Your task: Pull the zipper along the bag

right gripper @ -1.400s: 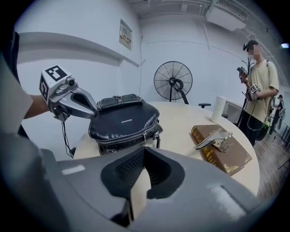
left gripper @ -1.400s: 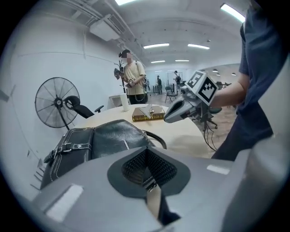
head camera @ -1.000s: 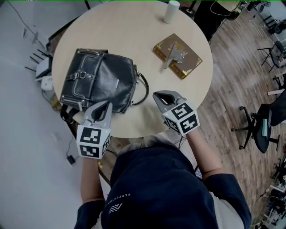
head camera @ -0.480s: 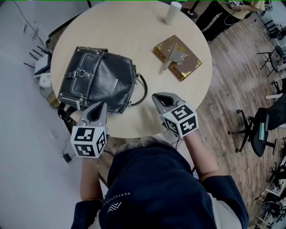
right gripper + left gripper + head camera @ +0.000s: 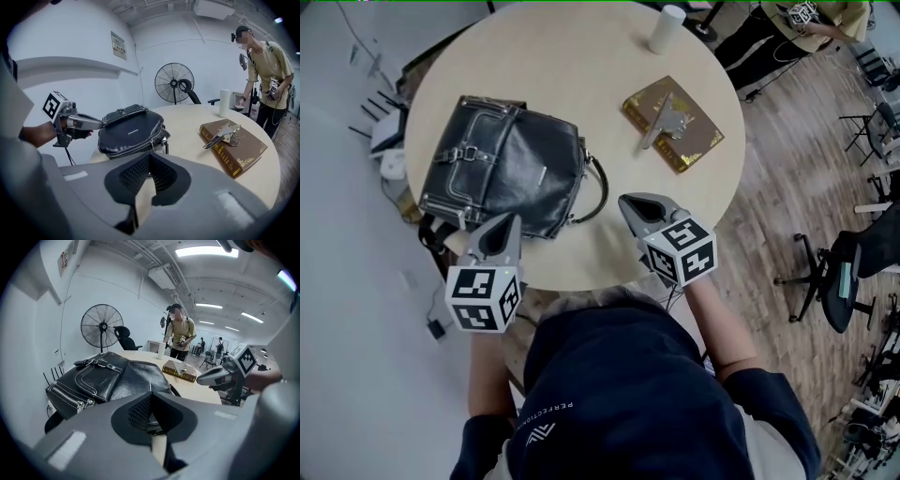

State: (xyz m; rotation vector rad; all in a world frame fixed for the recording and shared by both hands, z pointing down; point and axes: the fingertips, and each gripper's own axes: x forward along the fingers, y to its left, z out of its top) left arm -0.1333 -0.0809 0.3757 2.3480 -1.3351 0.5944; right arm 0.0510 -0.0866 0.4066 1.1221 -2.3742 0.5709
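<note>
A black leather bag with buckles and a looped handle lies on the left half of the round beige table. Its zippered side faces the right gripper view, and a side zipper shows in the left gripper view. My left gripper hovers at the bag's near edge, shut and holding nothing. My right gripper hangs over the table's front, to the right of the bag's handle, shut and empty as well.
A brown book with a metal clip tool on it lies to the right on the table. A white cup stands at the far edge. A person stands beyond the table; a fan and office chairs are around.
My left gripper has drifted a little left and towards me. The right gripper has hardly moved. The person at the far side has come further into the head view.
</note>
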